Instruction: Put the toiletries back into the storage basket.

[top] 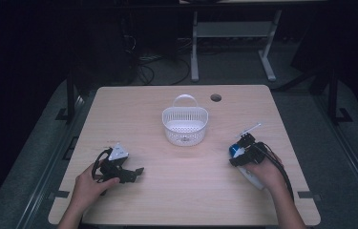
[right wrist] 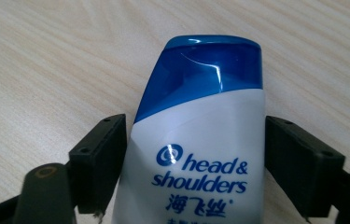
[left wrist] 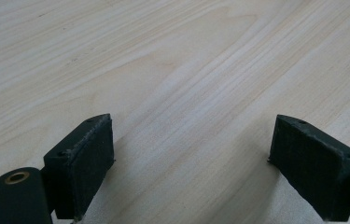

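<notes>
table (top: 181,191): shampoo bottle (right wrist: 196,154) lies flat near its right edge | basket (top: 184,125): well apart | right gripper (right wrist: 193,161): jaws flank the bottle, contact unclear | left gripper (left wrist: 191,158): wide, empty | risk: smooth tapered bottle may squirt out | hidden: bottle's base, cut off

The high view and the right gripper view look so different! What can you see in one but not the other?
Only the high view shows the white basket in the middle of the table, the left gripper resting open near the person's side, and both hands. Only the right gripper view shows the bottle's printed label, reading head & shoulders. Both show the shampoo bottle, white with a blue cap, lying on the wooden table between the jaws of the right gripper, which stand right at its sides.
</notes>
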The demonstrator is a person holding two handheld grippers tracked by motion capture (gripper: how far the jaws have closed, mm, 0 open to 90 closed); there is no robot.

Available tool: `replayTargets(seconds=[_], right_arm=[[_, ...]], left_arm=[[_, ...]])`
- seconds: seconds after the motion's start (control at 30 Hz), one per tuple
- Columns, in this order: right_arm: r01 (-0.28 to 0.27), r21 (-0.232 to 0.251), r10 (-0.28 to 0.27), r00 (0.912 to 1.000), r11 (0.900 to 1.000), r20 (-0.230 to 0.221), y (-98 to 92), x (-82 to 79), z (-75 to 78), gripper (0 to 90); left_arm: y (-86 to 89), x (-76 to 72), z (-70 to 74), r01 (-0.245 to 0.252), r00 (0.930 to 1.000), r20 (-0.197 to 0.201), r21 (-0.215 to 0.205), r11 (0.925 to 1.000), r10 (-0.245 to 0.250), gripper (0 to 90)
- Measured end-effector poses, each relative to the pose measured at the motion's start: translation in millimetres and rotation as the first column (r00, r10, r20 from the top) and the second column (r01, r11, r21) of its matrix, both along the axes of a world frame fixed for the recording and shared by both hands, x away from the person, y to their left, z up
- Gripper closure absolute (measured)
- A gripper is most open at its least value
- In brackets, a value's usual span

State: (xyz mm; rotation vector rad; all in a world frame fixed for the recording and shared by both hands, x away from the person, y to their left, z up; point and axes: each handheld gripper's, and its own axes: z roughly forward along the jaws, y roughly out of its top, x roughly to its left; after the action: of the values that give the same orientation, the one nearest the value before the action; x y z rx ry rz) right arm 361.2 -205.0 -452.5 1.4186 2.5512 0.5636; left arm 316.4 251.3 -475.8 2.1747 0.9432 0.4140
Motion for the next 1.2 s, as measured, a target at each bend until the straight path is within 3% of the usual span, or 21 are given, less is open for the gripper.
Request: replayTargets(seconds=[0.17, 0.8, 1.0, 1.2], right_arm=[[-0.014, -0.011, 0.014, 0.9999, 1.0, 0.005, 1.7, -2.0, 1.2, 29.8], [-0.004, -0.008, 0.004, 1.0, 1.0, 0.004, 3.4, -3.2, 2.7, 34.2], [-0.001, 0.023, 0.001, 1.0, 1.0, 0.007, 0.7, -3.1, 4.6, 34.3], [0.013, 0.101, -0.017, 0.9993, 0.995, 0.035, -8.1, -6.8, 14.2, 34.5]], left_arm=[[0.0, 0.0, 0.0, 0.0, 1.0, 0.0, 0.0, 1.0, 0.0, 13.3], [-0.1, 0.0, -0.2, -0.001, 1.0, 0.002, -0.002, 1.0, 0.001, 13.3], [-0.1, 0.0, -0.2, -0.001, 1.0, 0.002, -0.002, 1.0, 0.001, 13.3], [-0.1, 0.0, -0.2, -0.001, 1.0, 0.002, -0.001, 1.0, 0.001, 13.3]])
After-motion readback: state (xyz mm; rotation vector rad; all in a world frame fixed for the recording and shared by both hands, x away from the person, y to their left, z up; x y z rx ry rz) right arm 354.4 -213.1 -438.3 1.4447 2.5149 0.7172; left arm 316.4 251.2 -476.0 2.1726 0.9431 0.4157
